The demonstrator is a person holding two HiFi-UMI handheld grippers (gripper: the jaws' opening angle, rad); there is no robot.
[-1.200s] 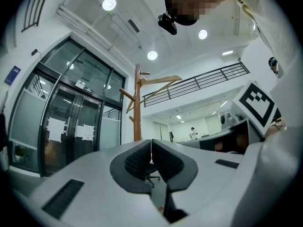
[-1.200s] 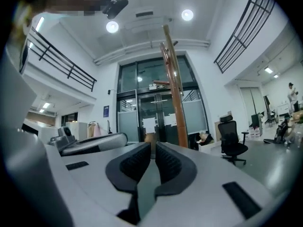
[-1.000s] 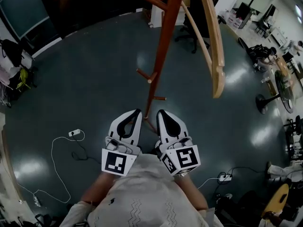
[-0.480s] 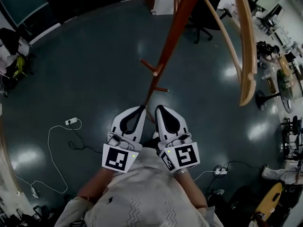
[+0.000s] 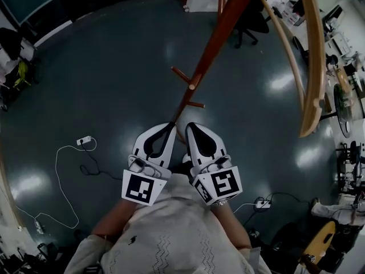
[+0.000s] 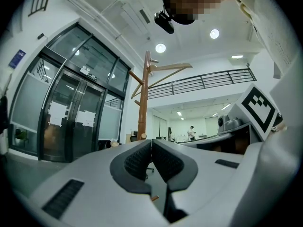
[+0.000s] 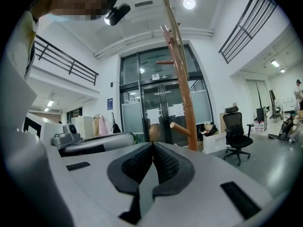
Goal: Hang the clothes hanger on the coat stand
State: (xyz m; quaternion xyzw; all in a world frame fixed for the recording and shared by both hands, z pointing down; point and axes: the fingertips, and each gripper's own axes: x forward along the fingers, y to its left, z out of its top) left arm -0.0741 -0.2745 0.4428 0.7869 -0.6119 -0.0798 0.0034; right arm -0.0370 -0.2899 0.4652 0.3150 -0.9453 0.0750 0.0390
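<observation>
Closest in, the person's pale knitted top (image 5: pixel 171 238) fills the bottom of the head view. Both grippers are held side by side just in front of it, marker cubes toward the body. The left gripper (image 5: pixel 169 127) has its jaws pressed together with nothing between them, as its own view (image 6: pixel 151 142) shows. The right gripper (image 5: pixel 191 126) is the same, its dark pads meeting on empty air (image 7: pixel 152 144).

Just beyond the fingertips stands the coat stand (image 5: pixel 219 36). Its reddish-brown pole rises from the dark floor (image 5: pixel 114 67) past two short lower pegs (image 5: pixel 185 80). It is near the grippers but not touching either one.

The clothes hanger (image 5: pixel 315 56) is pale wood and hangs from the top of the stand. It curves down the upper right of the head view, well clear of both grippers. The left gripper view shows it high on the pole (image 6: pixel 168 69), its arms spreading to the right.

On the floor to the left lie a white power strip (image 5: pixel 84 140) and its looping cable (image 5: pixel 60 178). Farther off are glass doors (image 7: pixel 161 103) and an office chair (image 7: pixel 235 126) (the right gripper view shows both best).
</observation>
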